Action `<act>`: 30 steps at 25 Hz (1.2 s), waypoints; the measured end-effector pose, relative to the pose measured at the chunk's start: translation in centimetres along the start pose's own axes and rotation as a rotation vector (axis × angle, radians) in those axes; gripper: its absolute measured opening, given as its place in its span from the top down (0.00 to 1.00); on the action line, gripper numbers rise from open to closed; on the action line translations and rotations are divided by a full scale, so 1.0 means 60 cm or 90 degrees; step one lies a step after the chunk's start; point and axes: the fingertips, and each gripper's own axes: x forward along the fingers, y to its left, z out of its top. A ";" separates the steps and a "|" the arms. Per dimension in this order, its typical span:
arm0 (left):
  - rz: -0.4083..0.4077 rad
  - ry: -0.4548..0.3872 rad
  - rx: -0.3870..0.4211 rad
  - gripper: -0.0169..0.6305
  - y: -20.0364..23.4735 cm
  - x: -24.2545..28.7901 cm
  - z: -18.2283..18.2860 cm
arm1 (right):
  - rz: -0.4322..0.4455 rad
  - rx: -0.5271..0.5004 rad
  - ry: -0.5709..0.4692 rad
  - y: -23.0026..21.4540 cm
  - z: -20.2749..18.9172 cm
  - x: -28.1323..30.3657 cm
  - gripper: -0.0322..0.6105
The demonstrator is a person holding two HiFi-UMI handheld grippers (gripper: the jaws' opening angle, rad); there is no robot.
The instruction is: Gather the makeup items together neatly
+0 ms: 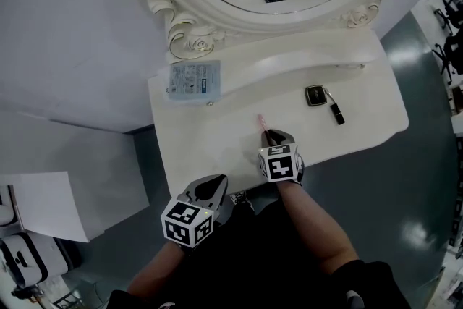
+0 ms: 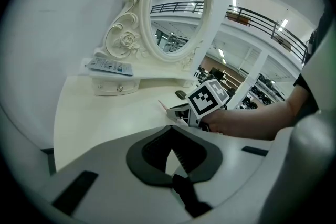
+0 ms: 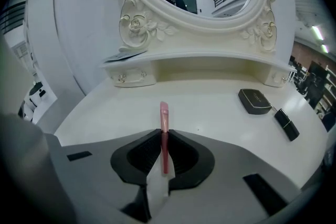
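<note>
The right gripper (image 3: 164, 136) is closed tight on a slim pink makeup stick (image 3: 164, 113), whose tip juts out over the dressing table (image 1: 217, 134) near its front edge. The left gripper (image 2: 170, 131) (jaws together, nothing between them) hangs at that same front edge. A dark compact (image 1: 315, 95) and a black tube (image 1: 337, 113) lie just beside each other toward the right edge.

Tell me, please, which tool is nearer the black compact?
Right. The right tool, gripping a pink stick, is over the table near the compact; the left tool hangs at its front edge.
</note>
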 end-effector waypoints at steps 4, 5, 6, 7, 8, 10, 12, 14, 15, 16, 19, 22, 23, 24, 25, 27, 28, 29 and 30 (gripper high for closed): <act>-0.009 -0.001 0.000 0.96 0.010 -0.011 -0.003 | -0.014 0.003 0.013 0.006 -0.009 0.008 0.85; -0.011 -0.001 0.000 0.96 0.012 -0.013 -0.004 | -0.019 0.003 0.013 0.006 -0.011 0.009 0.85; -0.013 -0.002 0.000 0.96 0.014 -0.014 -0.004 | -0.024 0.002 0.013 0.006 -0.010 0.009 0.85; -0.015 -0.002 0.000 0.96 0.016 -0.016 -0.005 | -0.028 0.001 0.014 0.008 -0.008 0.007 0.85; -0.017 -0.003 -0.002 0.96 0.017 -0.017 -0.005 | -0.031 0.001 0.016 0.010 -0.005 0.005 0.85; -0.019 -0.004 -0.004 0.96 0.020 -0.019 -0.006 | -0.035 0.003 0.017 0.014 -0.002 0.003 0.85; -0.022 -0.005 -0.004 0.96 0.021 -0.021 -0.007 | -0.038 0.006 0.017 0.015 -0.002 0.003 0.85; -0.025 -0.007 -0.003 0.96 0.021 -0.022 -0.007 | -0.042 0.003 0.018 0.014 -0.002 0.003 0.85; -0.026 -0.008 -0.003 0.96 0.022 -0.024 -0.007 | -0.043 0.003 0.019 0.013 -0.003 0.004 0.85; -0.026 -0.009 -0.002 0.96 0.023 -0.025 -0.006 | -0.041 0.004 0.019 0.013 -0.005 0.006 0.85; -0.027 -0.013 -0.005 0.96 0.022 -0.027 -0.003 | -0.039 0.010 0.009 0.012 -0.004 0.000 0.76; -0.035 -0.017 -0.007 0.96 0.012 -0.019 0.003 | -0.042 0.011 -0.012 0.002 0.005 -0.025 0.75; -0.039 -0.019 -0.005 0.96 0.007 -0.014 0.005 | -0.045 0.013 -0.020 -0.006 0.008 -0.035 0.75; -0.044 -0.020 -0.002 0.96 0.000 -0.009 0.009 | -0.049 0.017 -0.027 -0.017 0.008 -0.046 0.75; -0.049 -0.021 0.002 0.96 -0.008 -0.004 0.013 | -0.055 0.022 -0.034 -0.032 0.008 -0.057 0.75; -0.059 -0.022 0.010 0.96 -0.026 0.008 0.022 | -0.076 0.032 -0.043 -0.073 0.003 -0.080 0.75; -0.063 -0.023 0.013 0.96 -0.035 0.013 0.026 | -0.091 0.038 -0.044 -0.099 -0.002 -0.091 0.75; -0.067 -0.024 0.015 0.96 -0.043 0.019 0.030 | -0.107 0.044 -0.044 -0.127 -0.009 -0.102 0.75; -0.069 -0.024 0.016 0.96 -0.051 0.024 0.033 | -0.122 0.052 -0.042 -0.157 -0.017 -0.112 0.75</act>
